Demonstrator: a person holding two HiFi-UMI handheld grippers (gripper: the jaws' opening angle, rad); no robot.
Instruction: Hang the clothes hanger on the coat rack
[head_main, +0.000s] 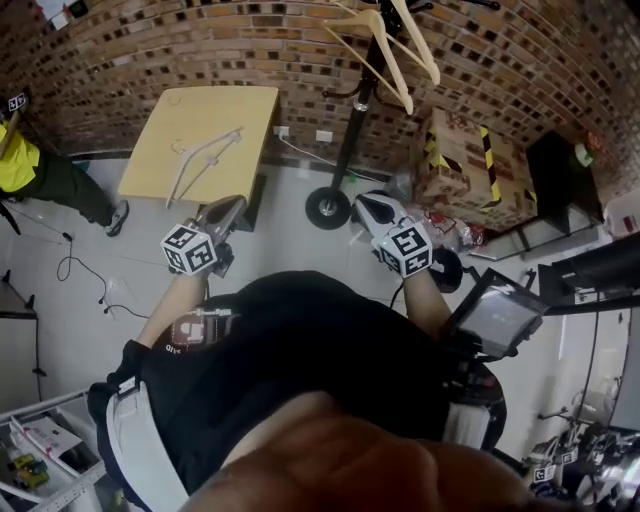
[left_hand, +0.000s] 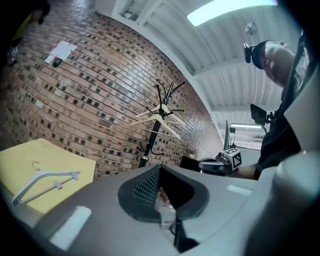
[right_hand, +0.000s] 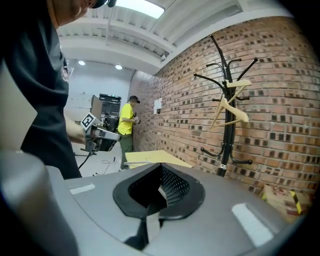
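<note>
The left gripper (head_main: 228, 210) and right gripper (head_main: 372, 208) hover in front of the person's body, each with its jaws pressed together on nothing. That suggests a pause between grasps rather than a carry. A white hanger (head_main: 205, 157) lies flat on the yellow tabletop (head_main: 160, 120), just beyond the left gripper, and is probably the one to pick up. The rack (head_main: 352, 128) stands against the brick wall to the right of the tabletop. Wooden hangers (head_main: 391, 62) already hang from its upper hooks, so some hanging seems done.
</note>
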